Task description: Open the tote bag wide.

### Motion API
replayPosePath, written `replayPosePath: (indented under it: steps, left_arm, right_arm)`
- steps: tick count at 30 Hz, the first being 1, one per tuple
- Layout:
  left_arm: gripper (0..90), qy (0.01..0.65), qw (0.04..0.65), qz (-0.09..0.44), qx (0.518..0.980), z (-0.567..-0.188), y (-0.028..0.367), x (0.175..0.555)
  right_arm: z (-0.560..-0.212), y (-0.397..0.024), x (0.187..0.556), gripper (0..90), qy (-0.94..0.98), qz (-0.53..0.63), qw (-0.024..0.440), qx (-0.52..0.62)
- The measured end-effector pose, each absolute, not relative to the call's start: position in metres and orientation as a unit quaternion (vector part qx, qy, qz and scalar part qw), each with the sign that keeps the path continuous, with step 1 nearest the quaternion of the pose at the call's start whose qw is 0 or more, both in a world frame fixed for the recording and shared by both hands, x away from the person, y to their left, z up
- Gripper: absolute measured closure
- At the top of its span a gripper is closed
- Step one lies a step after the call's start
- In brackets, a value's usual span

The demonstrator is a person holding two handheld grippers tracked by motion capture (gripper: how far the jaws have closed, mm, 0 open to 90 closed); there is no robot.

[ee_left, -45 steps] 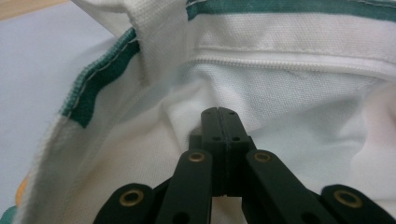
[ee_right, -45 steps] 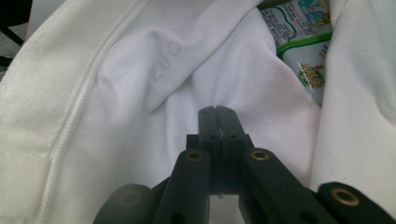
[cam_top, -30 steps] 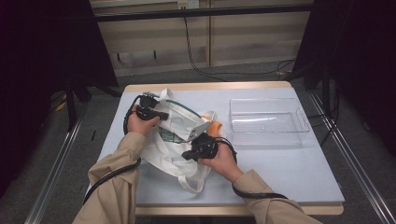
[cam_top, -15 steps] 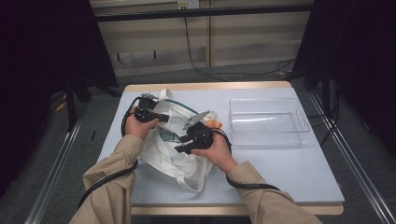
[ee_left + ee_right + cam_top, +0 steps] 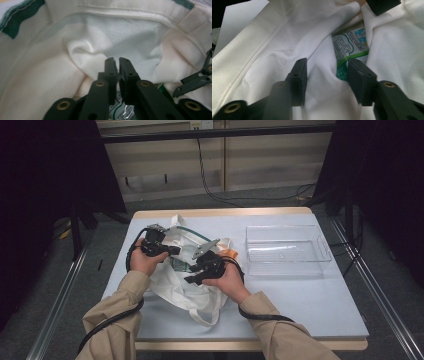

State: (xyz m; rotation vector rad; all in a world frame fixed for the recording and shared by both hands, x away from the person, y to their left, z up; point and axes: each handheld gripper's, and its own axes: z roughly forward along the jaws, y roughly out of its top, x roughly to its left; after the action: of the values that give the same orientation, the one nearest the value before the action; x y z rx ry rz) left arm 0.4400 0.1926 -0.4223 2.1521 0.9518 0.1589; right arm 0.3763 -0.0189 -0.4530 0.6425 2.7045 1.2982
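On the counter, a white cloth bag lies at left, with a clear plastic tray well apart at right. Left gripper has its jaws nearly closed, pinching a fold of the bag's fabric. Right gripper stands with jaws wide apart, holding nothing, over a green-printed packet inside the bag.
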Motion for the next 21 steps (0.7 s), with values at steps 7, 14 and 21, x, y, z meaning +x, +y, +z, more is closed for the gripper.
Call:
replayPosePath:
  steps: [7, 14, 21]
  left_arm:
    - [55.3, 0.361, 0.358, 0.082, 0.857, -0.424, 0.183, 0.435]
    - [53.5, 0.35, 0.326, 0.096, 0.873, -0.437, 0.175, 0.441]
    - [85.4, 0.352, 0.308, 0.086, 0.879, -0.443, 0.169, 0.449]
  right_arm:
    - [-0.451, -0.02, 0.377, 79.3, 0.884, 0.417, 0.046, 0.205]
    - [-0.453, -0.019, 0.375, 88.1, 0.891, 0.409, 0.038, 0.195]
    - [-0.451, -0.019, 0.372, 88.6, 0.891, 0.409, 0.037, 0.192]
